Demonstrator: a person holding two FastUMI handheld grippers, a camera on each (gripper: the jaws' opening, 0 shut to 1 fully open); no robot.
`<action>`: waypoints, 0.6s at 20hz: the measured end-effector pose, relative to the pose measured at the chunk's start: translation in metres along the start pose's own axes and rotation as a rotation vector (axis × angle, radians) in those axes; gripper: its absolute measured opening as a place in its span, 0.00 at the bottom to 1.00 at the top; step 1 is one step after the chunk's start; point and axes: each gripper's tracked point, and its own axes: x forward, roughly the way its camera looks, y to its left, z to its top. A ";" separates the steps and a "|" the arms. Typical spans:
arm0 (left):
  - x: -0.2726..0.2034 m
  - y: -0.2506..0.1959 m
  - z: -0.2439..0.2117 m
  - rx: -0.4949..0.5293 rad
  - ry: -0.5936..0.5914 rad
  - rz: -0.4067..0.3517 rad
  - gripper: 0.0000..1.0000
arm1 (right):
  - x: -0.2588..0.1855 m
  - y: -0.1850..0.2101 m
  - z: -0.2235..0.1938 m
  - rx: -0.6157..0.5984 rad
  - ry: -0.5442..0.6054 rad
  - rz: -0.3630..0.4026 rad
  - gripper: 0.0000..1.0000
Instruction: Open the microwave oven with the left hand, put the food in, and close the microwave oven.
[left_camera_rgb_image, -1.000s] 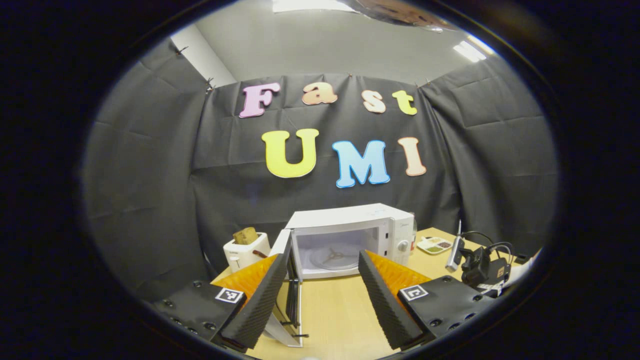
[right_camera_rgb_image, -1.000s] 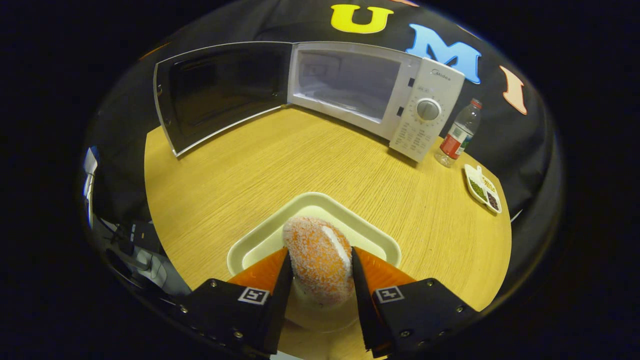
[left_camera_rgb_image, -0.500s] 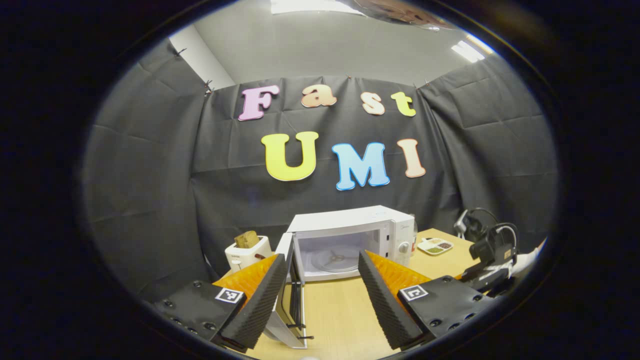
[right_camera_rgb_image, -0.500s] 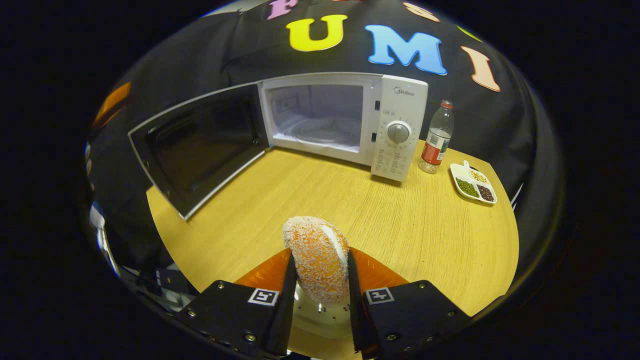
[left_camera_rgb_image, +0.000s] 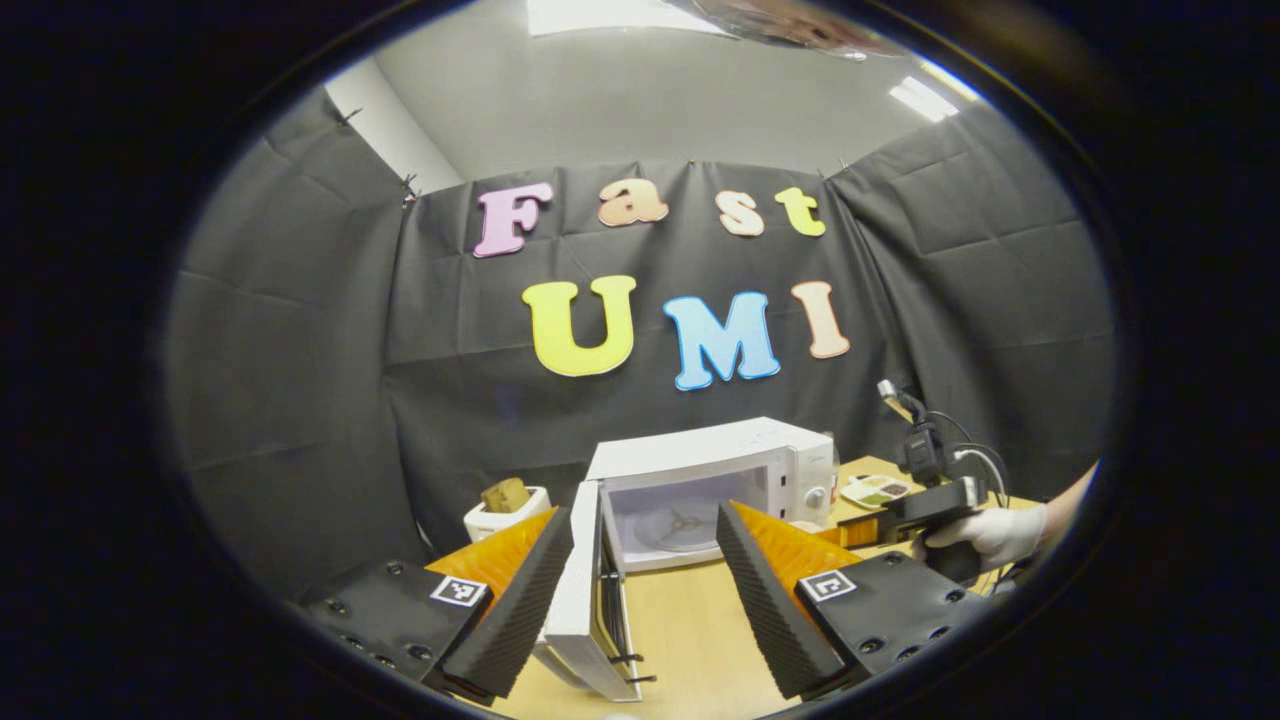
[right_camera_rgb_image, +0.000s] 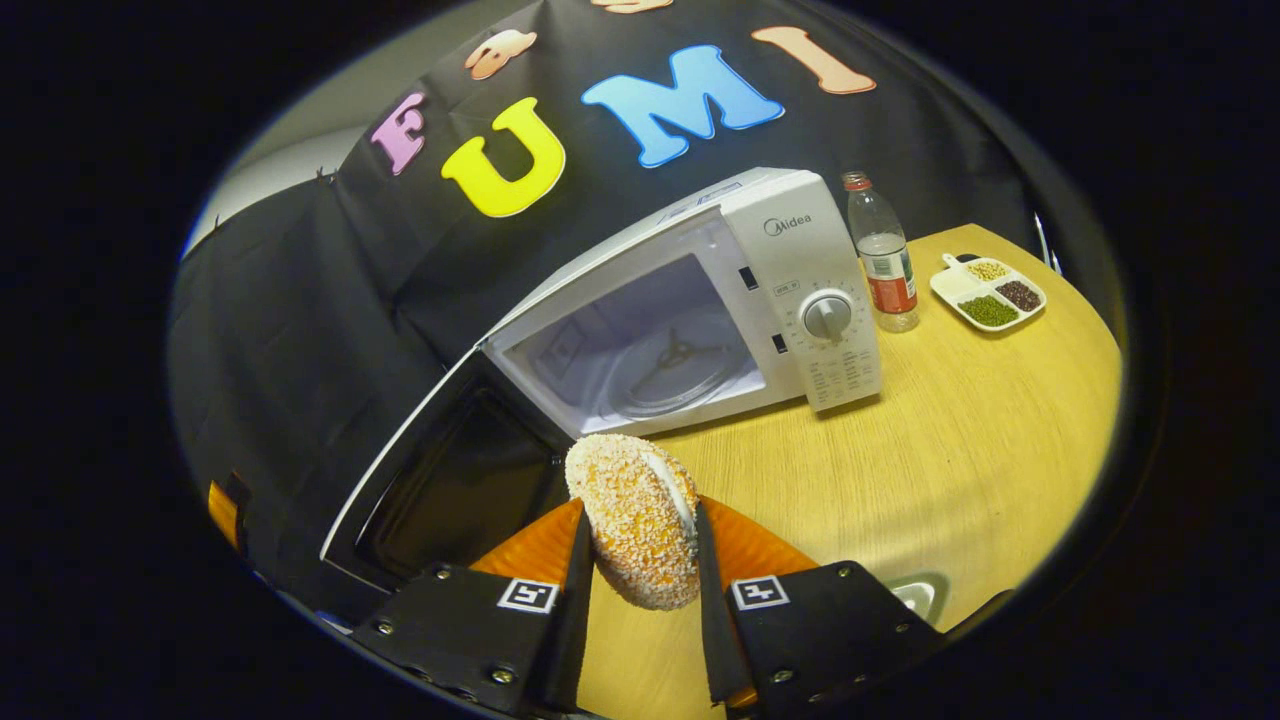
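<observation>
Midea microwave (right_camera_rgb_image: 700, 310) open; right claw (right_camera_rgb_image: 640, 600) pinching bun (right_camera_rgb_image: 635, 530)

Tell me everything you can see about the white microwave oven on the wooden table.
The white box-shaped microwave oven stands on the light wooden table. Its dark-windowed door hangs wide open to its left side. Inside, the pale cavity holds a round glass turntable with nothing on it. The right front panel carries a round grey dial above small printed markings. A clear plastic bottle stands close beside its right side.

Microwave (right_camera_rgb_image: 690, 310): 1. Bottle (right_camera_rgb_image: 880, 255): 1, beside microwave. Divided dish (right_camera_rgb_image: 988, 293): 1. Toaster (left_camera_rgb_image: 505, 510): 1. Crumbed bun (right_camera_rgb_image: 635, 520): 1. Bench (right_camera_rgb_image: 960, 420): 1.
</observation>
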 end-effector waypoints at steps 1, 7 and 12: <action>-0.001 0.001 0.000 -0.002 0.005 -0.002 0.99 | 0.013 0.007 0.003 0.042 -0.014 0.005 0.48; 0.002 0.005 -0.002 0.006 0.015 -0.016 0.99 | 0.081 0.017 0.020 0.227 -0.084 -0.039 0.48; 0.004 0.013 -0.006 0.004 0.022 -0.019 0.99 | 0.128 0.008 0.041 0.307 -0.151 -0.112 0.48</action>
